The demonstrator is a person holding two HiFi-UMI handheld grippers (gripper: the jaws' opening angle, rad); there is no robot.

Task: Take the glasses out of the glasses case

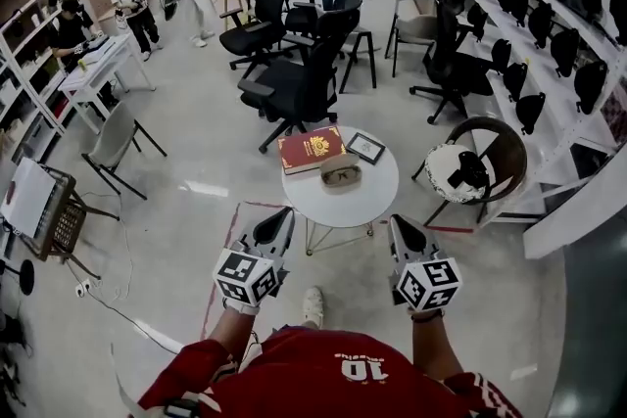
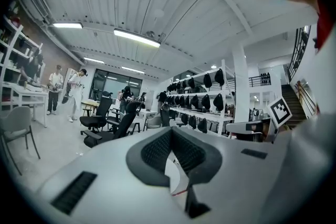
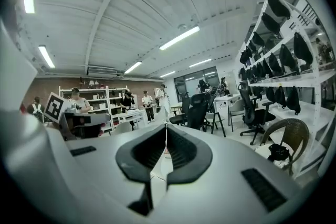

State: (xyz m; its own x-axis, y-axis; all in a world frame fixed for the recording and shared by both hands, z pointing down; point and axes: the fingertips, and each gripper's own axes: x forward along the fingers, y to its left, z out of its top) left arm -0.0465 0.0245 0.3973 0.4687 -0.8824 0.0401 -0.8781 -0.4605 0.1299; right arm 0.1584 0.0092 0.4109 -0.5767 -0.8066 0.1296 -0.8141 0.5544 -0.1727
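Observation:
A tan glasses case (image 1: 340, 172) lies closed on the small round white table (image 1: 333, 206), near its middle. My left gripper (image 1: 283, 214) hovers just off the table's near left edge. Its jaws are shut on nothing, and they meet at the tip in the left gripper view (image 2: 171, 131). Off the near right edge my right gripper (image 1: 398, 223) is likewise shut and empty, as the right gripper view (image 3: 166, 127) confirms. Both gripper views look out level across the room and show neither case nor table. The glasses are not visible.
On the table a red book (image 1: 312, 150) and a small dark framed card (image 1: 364, 147) lie behind the case. Black office chairs (image 1: 294, 83) stand beyond. A wicker chair (image 1: 490, 157) with a cushion is at right, shelving (image 1: 549, 24) further right, and a grey chair (image 1: 113, 137) at left.

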